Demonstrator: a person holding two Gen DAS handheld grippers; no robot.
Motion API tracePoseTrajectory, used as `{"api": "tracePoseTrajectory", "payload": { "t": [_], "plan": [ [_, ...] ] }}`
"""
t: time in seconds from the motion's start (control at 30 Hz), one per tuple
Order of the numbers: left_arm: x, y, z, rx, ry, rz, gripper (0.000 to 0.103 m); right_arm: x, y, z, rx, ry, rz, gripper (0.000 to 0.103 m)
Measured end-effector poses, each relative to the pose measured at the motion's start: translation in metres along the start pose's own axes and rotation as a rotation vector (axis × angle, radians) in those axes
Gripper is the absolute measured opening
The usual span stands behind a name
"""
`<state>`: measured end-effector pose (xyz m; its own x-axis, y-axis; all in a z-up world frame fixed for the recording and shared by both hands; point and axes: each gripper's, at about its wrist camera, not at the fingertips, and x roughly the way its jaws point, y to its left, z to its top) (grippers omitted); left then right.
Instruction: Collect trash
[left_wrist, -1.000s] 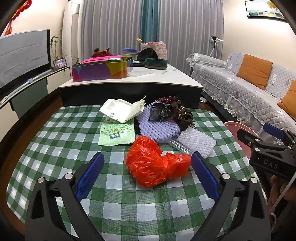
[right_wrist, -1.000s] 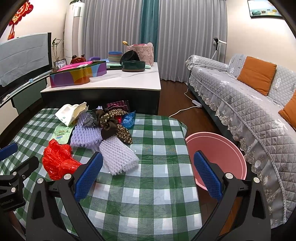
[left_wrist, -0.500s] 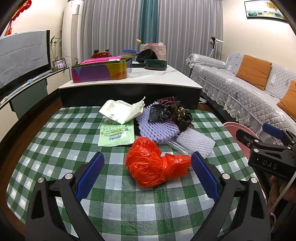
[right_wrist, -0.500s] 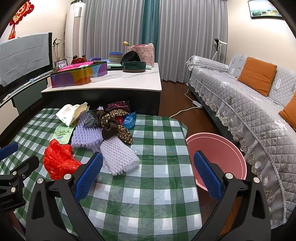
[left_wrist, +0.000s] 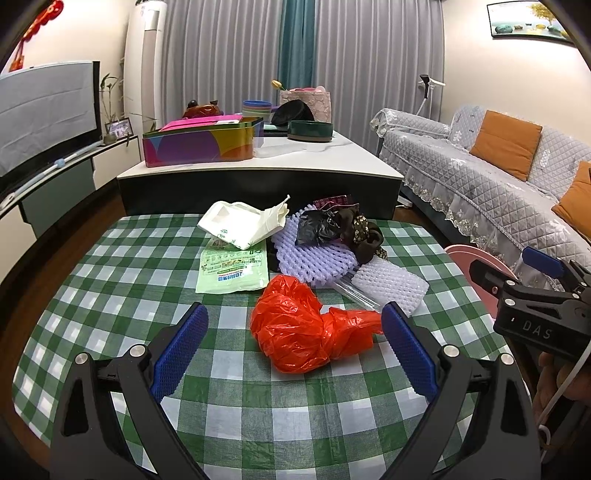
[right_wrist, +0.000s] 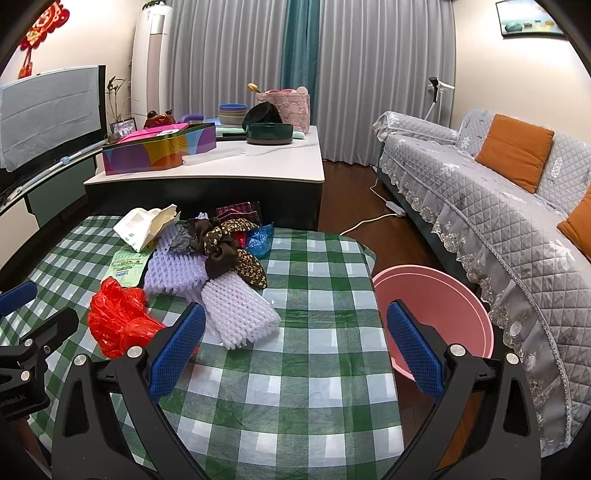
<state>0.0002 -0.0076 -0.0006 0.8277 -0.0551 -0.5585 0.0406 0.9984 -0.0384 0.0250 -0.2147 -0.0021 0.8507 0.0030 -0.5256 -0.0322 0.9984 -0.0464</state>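
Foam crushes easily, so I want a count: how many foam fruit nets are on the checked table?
2: a lavender foam net under the dark trash, a white foam net beside it. Others may be hidden beneath.

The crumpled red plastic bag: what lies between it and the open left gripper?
Only bare green-checked tablecloth. In the left wrist view, the crumpled red plastic bag sits just ahead of the left gripper, both fingers wide apart, nothing intervening.

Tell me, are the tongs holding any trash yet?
No. Both tongs are open and hold nothing. The left tongs frame the red bag without touching it; the right tongs hang over the tablecloth.
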Motion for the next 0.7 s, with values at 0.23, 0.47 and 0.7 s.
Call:
{"api": "tracePoseTrajectory", "payload": {
  "t": [0.23, 0.47, 0.7],
  "plan": [
    [0.004, 0.008, 0.000, -0.028, 0.014, 0.009, 0.092, 0.009, 0.000, 0.002, 0.034, 0.027, 0.063, 0.075],
    [0.026, 0.017, 0.002, -0.058, 0.035, 0.033, 0.091, 0.033, -0.002, 0.003, 0.068, 0.056, 0.131, 0.068],
    [0.052, 0.016, 0.000, -0.061, 0.064, 0.039, 0.088, 0.074, -0.001, 0.001, 0.095, 0.124, 0.173, 0.067]
  ]
}}
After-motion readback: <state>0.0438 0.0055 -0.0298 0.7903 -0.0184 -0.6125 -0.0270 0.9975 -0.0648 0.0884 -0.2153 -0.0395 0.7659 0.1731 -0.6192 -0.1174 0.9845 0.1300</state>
